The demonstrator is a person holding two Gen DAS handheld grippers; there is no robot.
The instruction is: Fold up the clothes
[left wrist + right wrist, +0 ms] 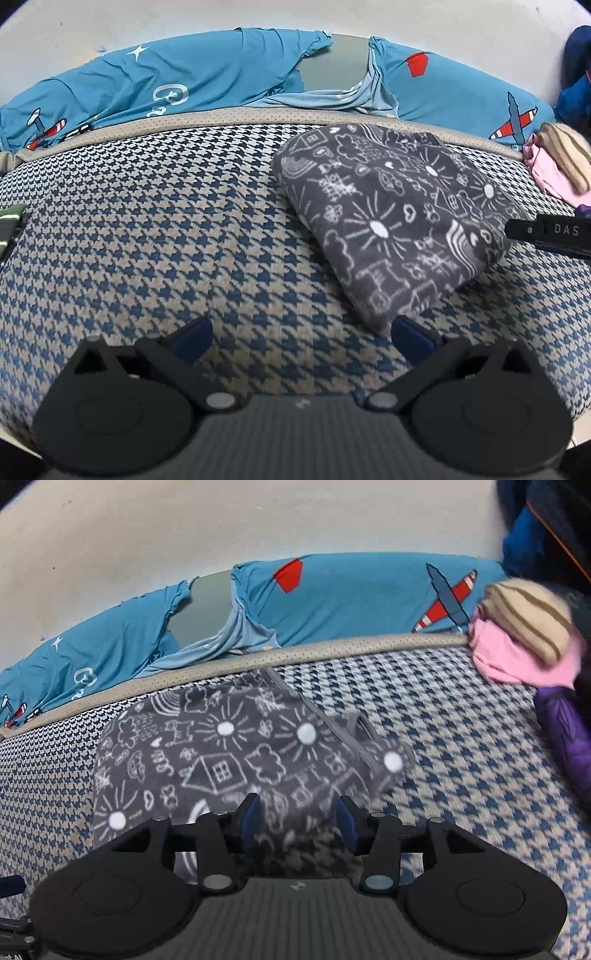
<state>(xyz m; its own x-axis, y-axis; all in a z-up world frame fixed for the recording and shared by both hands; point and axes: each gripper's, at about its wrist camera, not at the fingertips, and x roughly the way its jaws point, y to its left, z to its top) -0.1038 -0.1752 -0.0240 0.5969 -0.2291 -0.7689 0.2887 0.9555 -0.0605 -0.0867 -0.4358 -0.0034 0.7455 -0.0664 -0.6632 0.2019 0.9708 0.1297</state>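
Folded grey doodle-print garment [399, 218] lies on the houndstooth mattress [166, 229], apparently just set down, since left claw [301, 338] gapes wide and empty beside its corner while right claw [297, 821] stands part-open over its edge, gripping nothing.

A home bedroom: patterned mattress [147, 221], clothes heaped [517, 642].

A houndstooth mattress [155, 229] lies against a pale wall [184, 528], with a blue aeroplane-print sheet [207, 77] bunched behind it, perhaps over a grey panel [332, 62].
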